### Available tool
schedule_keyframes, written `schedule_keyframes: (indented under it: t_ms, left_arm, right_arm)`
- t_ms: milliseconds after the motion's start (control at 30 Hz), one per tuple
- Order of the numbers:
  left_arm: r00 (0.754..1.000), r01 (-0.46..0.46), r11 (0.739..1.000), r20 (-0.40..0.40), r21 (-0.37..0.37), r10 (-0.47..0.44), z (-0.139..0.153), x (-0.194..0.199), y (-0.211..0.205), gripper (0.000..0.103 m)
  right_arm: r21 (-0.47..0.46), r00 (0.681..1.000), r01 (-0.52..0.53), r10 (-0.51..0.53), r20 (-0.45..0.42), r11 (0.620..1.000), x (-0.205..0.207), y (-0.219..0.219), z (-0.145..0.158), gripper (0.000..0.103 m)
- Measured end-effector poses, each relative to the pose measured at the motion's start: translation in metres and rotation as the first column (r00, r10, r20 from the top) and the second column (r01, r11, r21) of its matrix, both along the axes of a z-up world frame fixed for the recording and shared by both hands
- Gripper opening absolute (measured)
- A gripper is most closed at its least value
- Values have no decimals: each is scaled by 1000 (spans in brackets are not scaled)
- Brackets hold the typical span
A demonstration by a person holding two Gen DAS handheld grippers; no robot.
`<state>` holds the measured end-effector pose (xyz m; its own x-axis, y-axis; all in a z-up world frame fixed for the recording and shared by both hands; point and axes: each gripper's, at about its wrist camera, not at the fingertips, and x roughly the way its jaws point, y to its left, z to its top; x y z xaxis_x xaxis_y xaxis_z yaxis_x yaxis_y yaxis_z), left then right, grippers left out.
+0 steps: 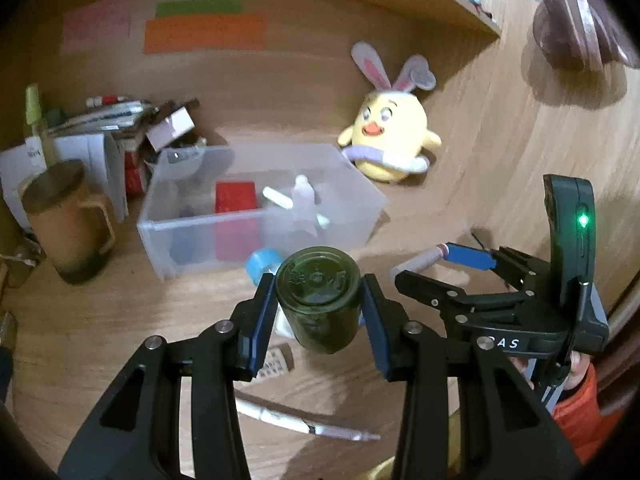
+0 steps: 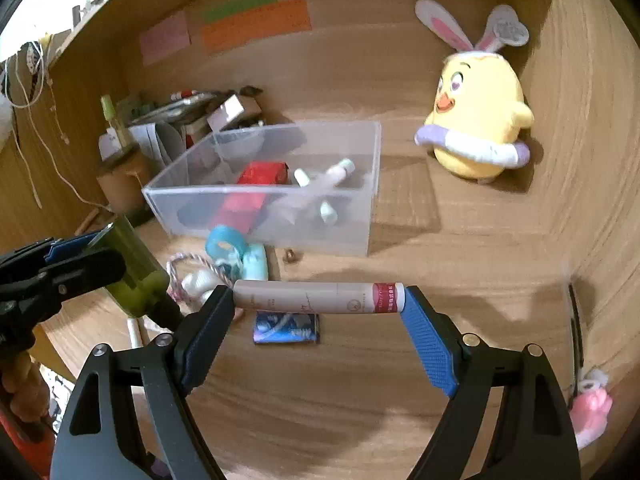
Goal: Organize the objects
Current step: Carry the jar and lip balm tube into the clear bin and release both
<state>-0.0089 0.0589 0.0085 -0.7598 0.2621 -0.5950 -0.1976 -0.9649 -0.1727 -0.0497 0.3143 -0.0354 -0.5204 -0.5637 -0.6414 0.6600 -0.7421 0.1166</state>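
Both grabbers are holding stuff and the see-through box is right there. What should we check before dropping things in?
1. Left gripper holds the dark green bottle between its pads: ok, though its jaws are closing a little more.
2. Right gripper holds the beige tube with the red end by its two ends: ok.
3. Clear plastic bin has its top open: ok.
4. Room in the bin: ok; a red box and small white tubes lie inside, with bare floor left.
5. Path to the bin: not ok; a light blue tape roll and other small things lie in front of it.
6. Bottle cap shut tight: cannot tell.
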Motion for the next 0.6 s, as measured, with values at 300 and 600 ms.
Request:
schedule_keyframes:
  t_ms: [300, 600]
  left_arm:
    - [994, -75, 997, -73, 8, 76, 28, -13, -21, 42]
    - [979, -160, 987, -127, -9, 157, 48, -35, -43, 42]
  right_arm:
    - [-50, 998, -27, 24, -66, 998, -7, -16, 30, 82]
    - [-77, 993, -57, 49, -108, 995, -23, -36, 51, 82]
